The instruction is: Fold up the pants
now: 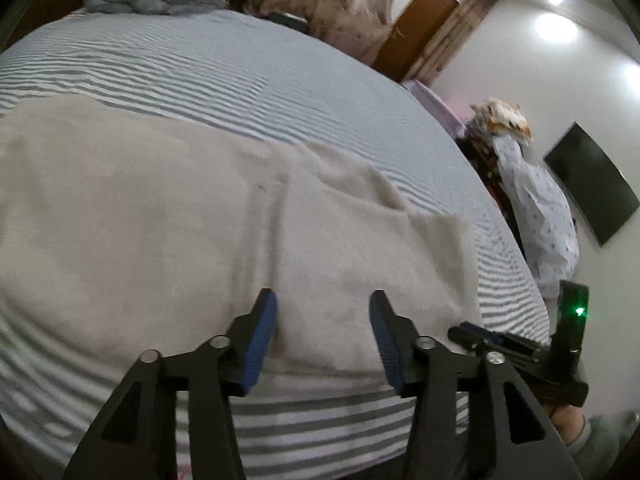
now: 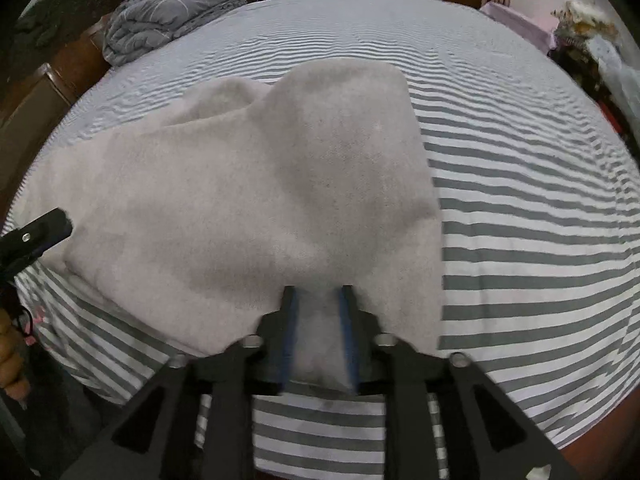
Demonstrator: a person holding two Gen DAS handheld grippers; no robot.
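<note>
Left wrist view: left gripper [image 1: 323, 312] stood open, nothing between fingers; pants [image 1: 168, 216] lay flat on striped bed [image 1: 200, 60], long axis running left.

Right wrist view: right gripper [image 2: 318, 300] part-open astride near pants [image 2: 248, 200] edge, pads apparently not pinching; nearer hand.

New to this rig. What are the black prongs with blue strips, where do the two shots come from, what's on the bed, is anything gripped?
No robot here: a person holds a hand-held two-finger gripper in each hand, with a fisheye camera on each looking along its fingers. One picture comes from the left gripper, the other from the right gripper. The blue strips are the finger pads. On the striped bedsheet lie light grey pants, partly folded; a bundled grey quilt sits at the far end. Both grippers stand open above the near edge of the pants. Cloth shows between the right pads, but they are not pressing on it.
</note>
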